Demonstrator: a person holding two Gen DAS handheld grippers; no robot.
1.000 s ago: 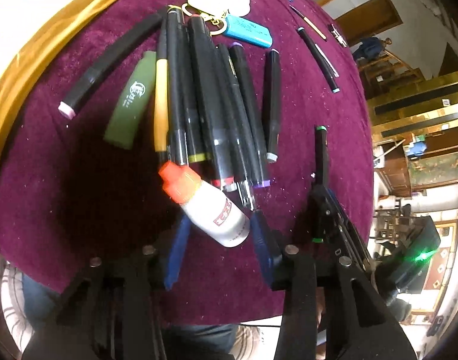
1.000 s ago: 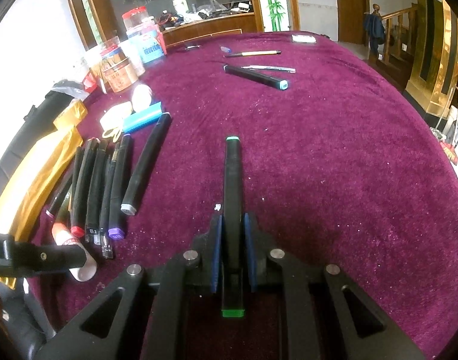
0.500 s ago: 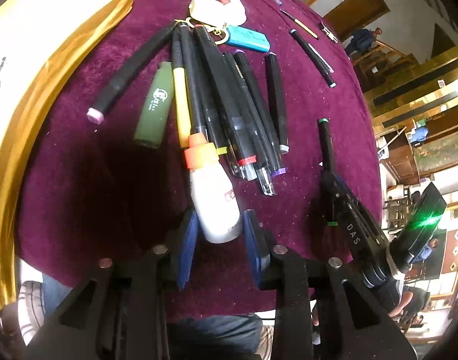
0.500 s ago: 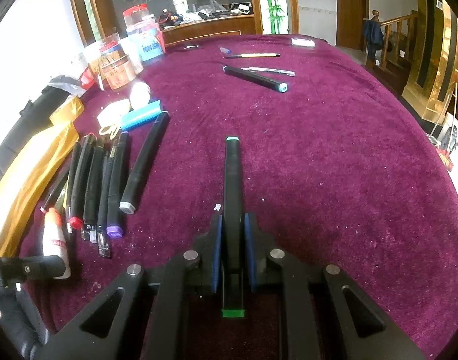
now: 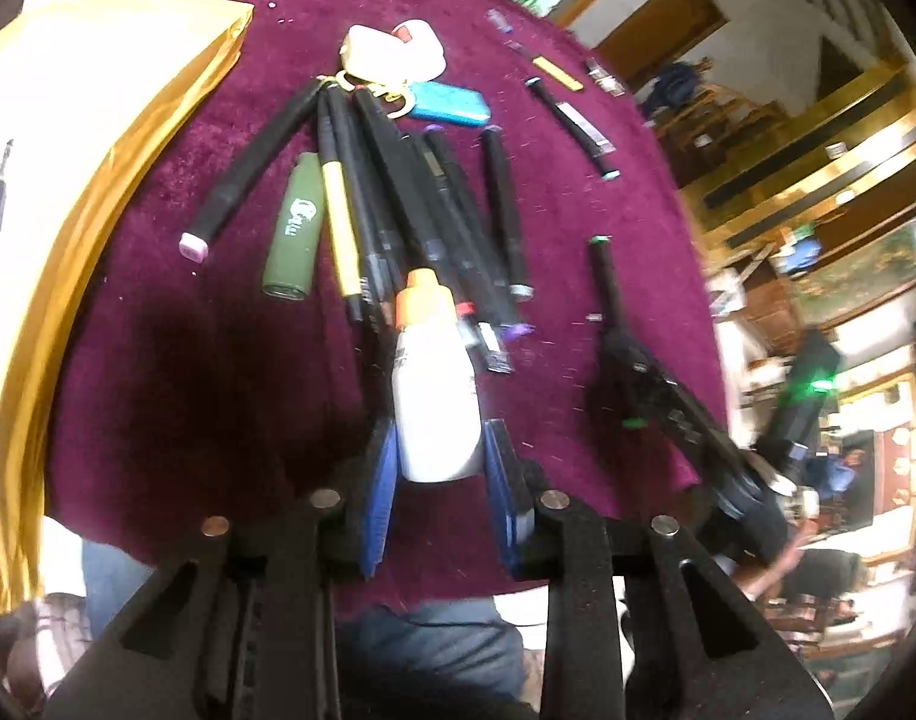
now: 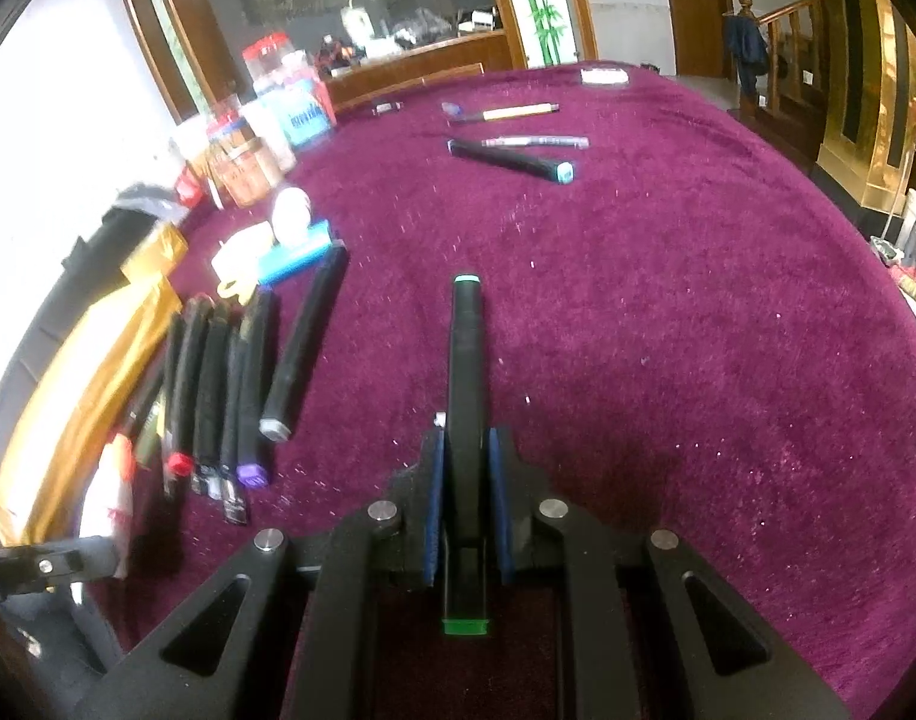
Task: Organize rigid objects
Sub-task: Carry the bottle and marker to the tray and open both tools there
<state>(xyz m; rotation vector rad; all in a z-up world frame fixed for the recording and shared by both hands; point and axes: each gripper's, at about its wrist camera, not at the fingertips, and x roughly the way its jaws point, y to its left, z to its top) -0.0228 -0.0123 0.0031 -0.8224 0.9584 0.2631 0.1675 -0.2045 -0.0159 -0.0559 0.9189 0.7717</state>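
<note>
We noted the round surface [image 5: 218, 360] under purple-red velvet, with a fan of long black markers [image 5: 422, 204] lying lengthwise away from us. The small white plastic bottle with orange cap [image 5: 435, 384] lay between the closing jaws of the left gripper [image 5: 438, 468], long axis along the fingers, cap pointing at the fan. The right gripper [image 6: 466, 468] was clenched on a green-ended black marker [image 6: 466, 360], well right of the row.
</note>
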